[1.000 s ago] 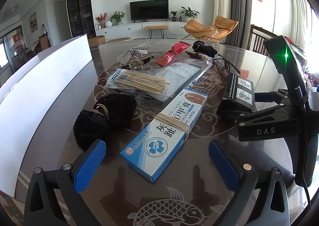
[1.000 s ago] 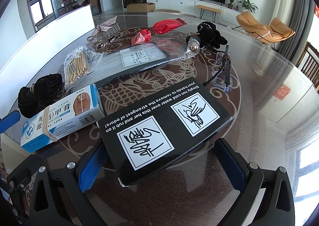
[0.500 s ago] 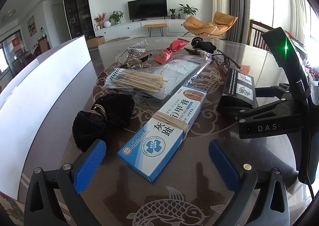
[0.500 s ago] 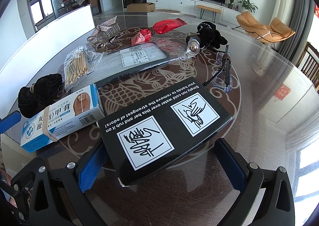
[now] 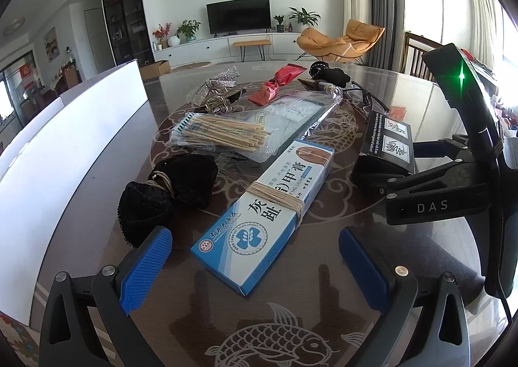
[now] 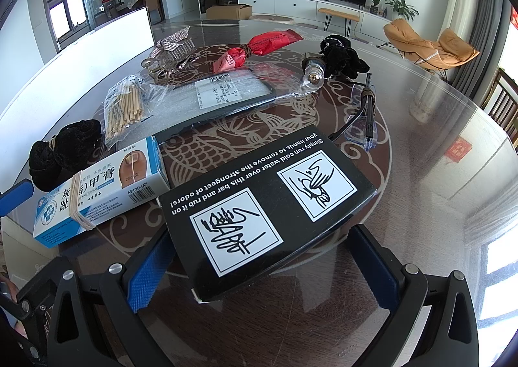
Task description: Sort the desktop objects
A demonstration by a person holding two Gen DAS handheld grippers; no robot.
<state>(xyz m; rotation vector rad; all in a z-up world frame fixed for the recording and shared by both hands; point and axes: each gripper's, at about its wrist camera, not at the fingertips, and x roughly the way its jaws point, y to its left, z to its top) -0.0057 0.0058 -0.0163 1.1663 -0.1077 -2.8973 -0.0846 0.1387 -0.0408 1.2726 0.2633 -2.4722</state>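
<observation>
The left tongs (image 5: 255,261) are spread wide and pinch nothing; the near end of the blue and white box (image 5: 265,214) lies on the bench (image 5: 291,328) between their blue pads (image 5: 145,266) without touching either. That box runs from about 6 o'clock toward 1 o'clock in the left wrist view and has a rubber band (image 5: 278,198) around its middle. At 9 o'clock of it, just beside it, sits a black scrunchie (image 5: 168,192). Beyond the box, toward 12 o'clock, a clear bag of wooden sticks (image 5: 223,133) rests on a flat wrapped packet (image 5: 291,114). Farther off lie a glittery hair clip (image 5: 213,91), a red wrapper (image 5: 278,82) and a second black scrunchie (image 5: 330,74).

The right tongs (image 6: 259,265) are also spread, with the near end of a black box (image 6: 265,211) lying between their pads (image 6: 147,273); the left pad is close against the box edge, though whether it touches cannot be told, and the right one stands clear. The black box lies flat on the bench (image 6: 421,127), its white printed squares facing up. From this side the blue and white box (image 6: 100,192) sits at 9 o'clock, just beside the black box. At 1 o'clock a cable in a clear sleeve (image 6: 365,114) lies near the black box, and a small bulb (image 6: 312,70) rests at the far end of the wrapped packet (image 6: 226,91).

In the left wrist view the right tongs (image 5: 430,172) show at 3 o'clock, around the black box (image 5: 388,146).
</observation>
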